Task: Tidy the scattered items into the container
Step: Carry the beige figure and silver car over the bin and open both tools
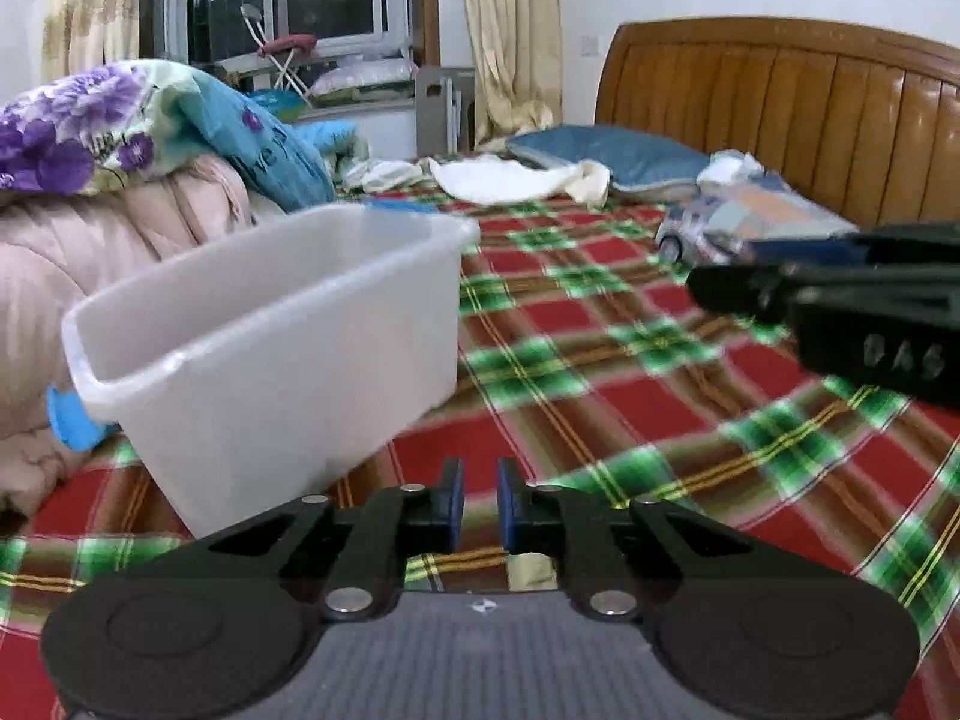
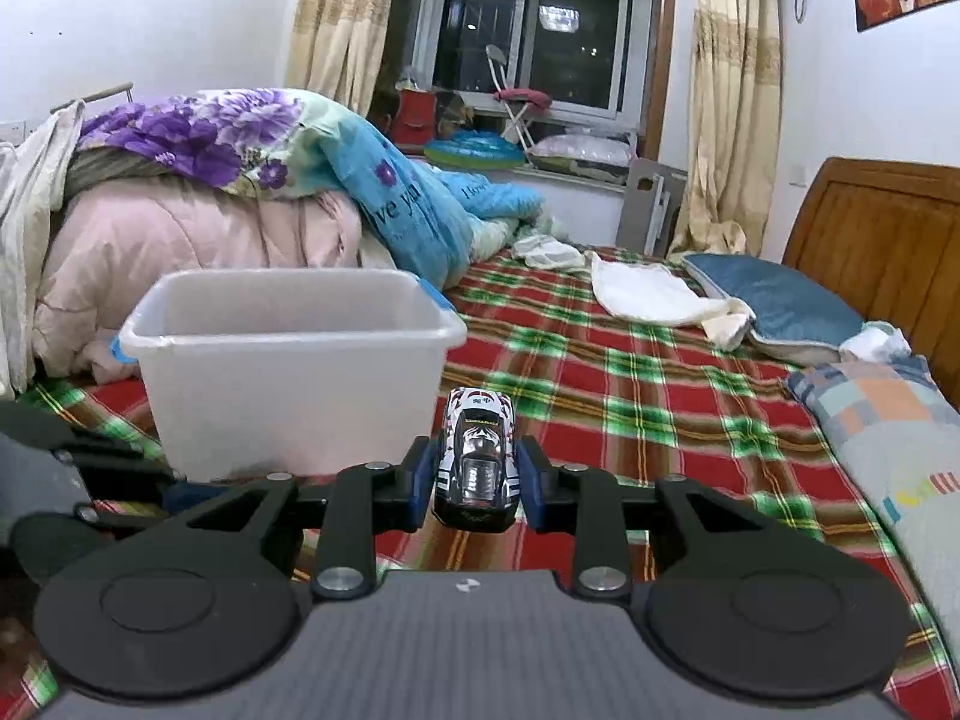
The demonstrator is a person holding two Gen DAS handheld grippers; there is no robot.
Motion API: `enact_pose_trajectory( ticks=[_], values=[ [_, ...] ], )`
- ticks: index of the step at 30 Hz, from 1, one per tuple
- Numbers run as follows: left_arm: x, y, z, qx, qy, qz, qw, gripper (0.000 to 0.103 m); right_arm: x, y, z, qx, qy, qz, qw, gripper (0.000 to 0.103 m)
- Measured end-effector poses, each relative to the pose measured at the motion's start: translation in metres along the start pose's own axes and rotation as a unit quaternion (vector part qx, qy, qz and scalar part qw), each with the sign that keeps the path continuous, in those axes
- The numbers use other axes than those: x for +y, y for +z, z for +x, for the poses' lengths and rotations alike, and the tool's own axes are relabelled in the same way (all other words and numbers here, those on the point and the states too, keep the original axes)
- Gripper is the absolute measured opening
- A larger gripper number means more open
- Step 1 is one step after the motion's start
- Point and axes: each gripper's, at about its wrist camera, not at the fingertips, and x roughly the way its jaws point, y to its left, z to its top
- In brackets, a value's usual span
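A toy car (image 2: 477, 456) is clamped in the right hand-held gripper (image 2: 478, 483), low in the frame, just short of the plastic bin (image 2: 288, 372) on the bed (image 2: 630, 408). Dropping it in remains. The left hand-held gripper (image 1: 479, 504) is nearly closed and holds nothing.
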Motion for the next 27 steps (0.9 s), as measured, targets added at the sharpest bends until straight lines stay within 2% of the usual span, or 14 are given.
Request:
enact_pose_trajectory(
  ticks=[3, 6, 7, 12, 17, 18, 19, 20, 22, 27],
  values=[
    [0.0, -0.004, 0.002, 0.009, 0.005, -0.008, 0.9999, 0.021, 0.004, 0.002, 0.0, -0.003, 0.004, 0.002, 1.0, 0.033],
    [-0.006, -0.02, 0.018, 0.041, 0.013, -0.016, 0.9989, 0.049, 0.007, 0.0, 0.0, -0.002, 0.007, 0.001, 1.0, 0.033],
    [-0.009, -0.026, 0.024, 0.049, 0.021, -0.014, 0.9985, 0.056, 0.007, -0.001, -0.001, -0.001, 0.008, 0.001, 1.0, 0.033],
    [-0.023, -0.046, 0.049, 0.069, 0.058, -0.004, 0.996, 0.067, 0.001, -0.007, -0.003, 0.005, 0.006, 0.007, 1.0, 0.033],
    [-0.022, -0.061, 0.062, 0.076, 0.061, -0.046, 0.9942, 0.067, -0.005, -0.013, -0.002, 0.01, 0.002, 0.012, 1.0, 0.033],
    [-0.021, -0.065, 0.059, 0.065, 0.058, -0.055, 0.9947, 0.062, -0.006, -0.015, -0.001, 0.012, 0.001, 0.014, 1.0, 0.033],
    [-0.02, -0.065, 0.059, 0.062, 0.056, -0.06, 0.9947, 0.046, -0.007, -0.016, 0.0, 0.013, 0.0, 0.015, 1.0, 0.033],
    [-0.019, -0.066, 0.058, 0.063, 0.058, -0.056, 0.9947, 0.034, -0.008, -0.017, 0.001, 0.014, 0.0, 0.017, 1.0, 0.033],
    [-0.018, -0.063, 0.056, 0.061, 0.061, -0.042, 0.9954, 0.025, -0.009, -0.018, 0.002, 0.015, -0.001, 0.017, 1.0, 0.033],
    [-0.004, -0.044, 0.033, 0.03, 0.065, -0.04, 0.9966, 0.025, -0.007, -0.013, 0.004, 0.011, 0.002, 0.02, 1.0, 0.033]
  ],
)
